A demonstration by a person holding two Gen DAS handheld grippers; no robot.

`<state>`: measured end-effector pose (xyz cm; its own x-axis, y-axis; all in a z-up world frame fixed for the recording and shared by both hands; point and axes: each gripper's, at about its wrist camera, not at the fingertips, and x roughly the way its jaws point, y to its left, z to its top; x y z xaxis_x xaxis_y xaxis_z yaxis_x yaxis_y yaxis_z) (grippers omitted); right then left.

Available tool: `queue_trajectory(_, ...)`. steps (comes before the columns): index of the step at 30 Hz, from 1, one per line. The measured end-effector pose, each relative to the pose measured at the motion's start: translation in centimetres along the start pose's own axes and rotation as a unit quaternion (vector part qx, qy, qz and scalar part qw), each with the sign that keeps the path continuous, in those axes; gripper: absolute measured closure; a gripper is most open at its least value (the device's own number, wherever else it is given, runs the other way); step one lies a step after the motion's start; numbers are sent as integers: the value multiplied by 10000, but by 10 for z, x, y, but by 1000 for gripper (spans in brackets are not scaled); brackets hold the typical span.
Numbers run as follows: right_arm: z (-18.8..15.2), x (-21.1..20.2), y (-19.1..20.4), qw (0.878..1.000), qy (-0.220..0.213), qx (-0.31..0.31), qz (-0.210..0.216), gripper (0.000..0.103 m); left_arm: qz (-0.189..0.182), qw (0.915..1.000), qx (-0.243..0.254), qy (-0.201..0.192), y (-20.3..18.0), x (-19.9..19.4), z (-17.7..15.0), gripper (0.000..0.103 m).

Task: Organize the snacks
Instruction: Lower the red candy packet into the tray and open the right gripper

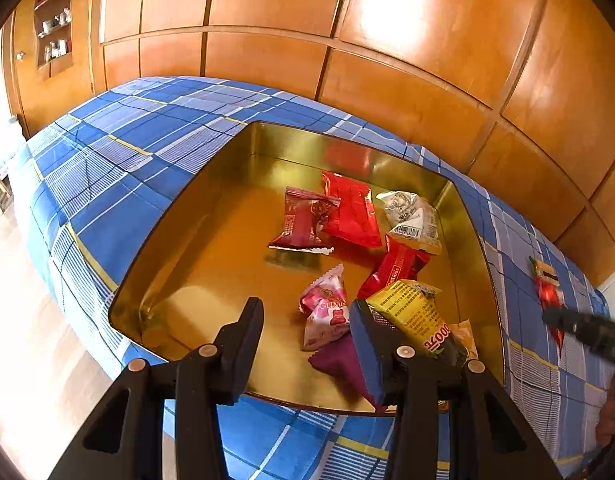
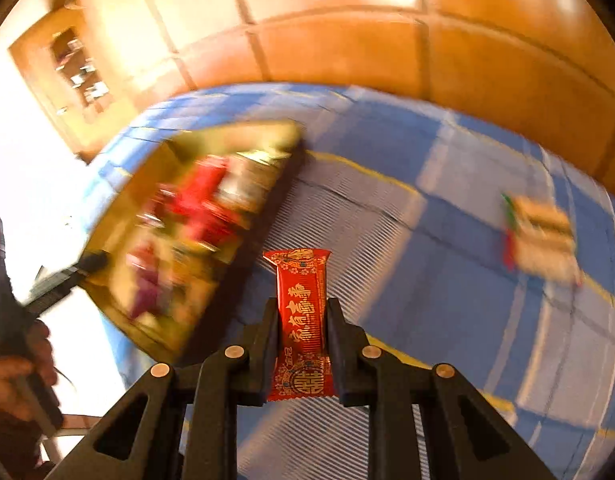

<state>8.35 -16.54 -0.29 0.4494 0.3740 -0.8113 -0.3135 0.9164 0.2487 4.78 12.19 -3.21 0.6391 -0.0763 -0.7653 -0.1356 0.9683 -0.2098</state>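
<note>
Right gripper (image 2: 302,312): pinching red snack bar (image 2: 301,312), right of gold tin (image 2: 211,280). Left gripper (image 1: 307,312): spread, empty, above tin. Advice: carry bar over the rim before releasing.

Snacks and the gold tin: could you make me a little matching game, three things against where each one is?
Things:
1. red packet with gold writing
2. pink candy bag
3. tan and red snack

Places:
A. inside the gold tin
B. lying on the blue checked cloth
C. pinched between the right gripper's fingers

Pairs: 1-C, 2-A, 3-B
</note>
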Motion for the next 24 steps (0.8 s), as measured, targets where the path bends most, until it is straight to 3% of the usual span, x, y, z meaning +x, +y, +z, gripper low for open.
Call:
queue_trajectory(4,34,10,52,9985,-93,-452,309,81,-23,10000,8,1,0,0,0,57)
queue_trajectory(10,60,47,100,9955,50,-924,196,81,13,10000,-5,-16,4,-2,0,57)
queue_trajectory(18,57,109,106,9865,645,-1350,-665,78,-11,10000,-81,42,11,2,0,57)
queue_trajectory(24,49,103,101,9898,506,-1228,-524,77,7,9999,-104,79,12,4,0,57)
